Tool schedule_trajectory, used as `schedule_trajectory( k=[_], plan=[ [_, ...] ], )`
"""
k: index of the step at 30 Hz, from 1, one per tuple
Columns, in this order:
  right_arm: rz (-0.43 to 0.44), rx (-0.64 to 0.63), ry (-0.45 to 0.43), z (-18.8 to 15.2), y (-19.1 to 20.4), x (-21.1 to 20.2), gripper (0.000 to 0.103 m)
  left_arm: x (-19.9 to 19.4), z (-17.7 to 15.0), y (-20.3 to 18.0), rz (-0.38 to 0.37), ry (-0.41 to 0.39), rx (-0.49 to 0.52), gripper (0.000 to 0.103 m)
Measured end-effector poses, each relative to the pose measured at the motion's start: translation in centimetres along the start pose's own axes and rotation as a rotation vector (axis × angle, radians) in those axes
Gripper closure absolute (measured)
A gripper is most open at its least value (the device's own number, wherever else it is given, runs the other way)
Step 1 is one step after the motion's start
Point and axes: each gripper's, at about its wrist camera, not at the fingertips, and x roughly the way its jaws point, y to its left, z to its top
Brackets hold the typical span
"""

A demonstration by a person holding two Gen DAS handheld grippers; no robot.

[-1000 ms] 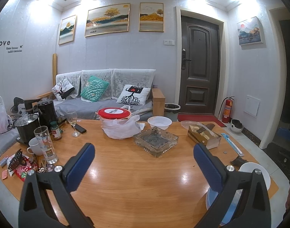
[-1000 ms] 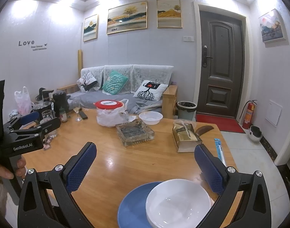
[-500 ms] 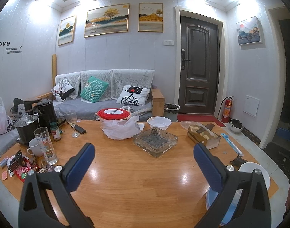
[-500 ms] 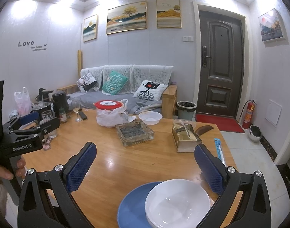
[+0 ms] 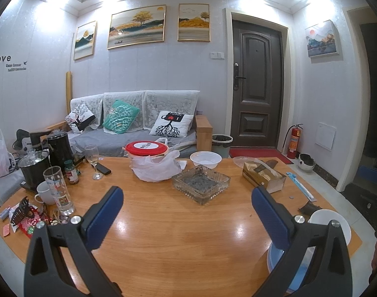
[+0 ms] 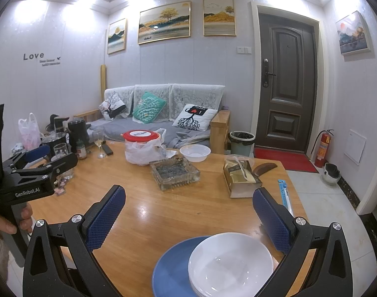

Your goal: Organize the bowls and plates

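A white bowl [image 6: 230, 264] sits on a blue plate [image 6: 171, 269] at the near right edge of the wooden table [image 6: 178, 212], just below my right gripper [image 6: 188, 217], which is open and empty. The same bowl [image 5: 337, 222] and plate [image 5: 294, 274] show in the left wrist view, partly hidden behind my right finger. My left gripper [image 5: 186, 215] is open and empty over the table's near middle. Another white bowl [image 5: 205, 159] stands at the far side; it also shows in the right wrist view [image 6: 195, 152].
A glass ashtray [image 5: 200, 184], a red-lidded container in a plastic bag [image 5: 149, 158], a tissue box [image 5: 262, 177], a wine glass [image 5: 93, 158], a tumbler [image 5: 59, 190], a mug, a kettle and small clutter stand on the table. The left gripper shows in the right wrist view [image 6: 37, 173].
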Motion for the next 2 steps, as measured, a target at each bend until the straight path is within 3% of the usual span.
schedule_trajectory(
  k=[2],
  plan=[
    [0.001, 0.0, 0.001, 0.0, -0.04, 0.01, 0.001, 0.03, 0.02, -0.04, -0.004, 0.0, -0.001, 0.001]
  ],
)
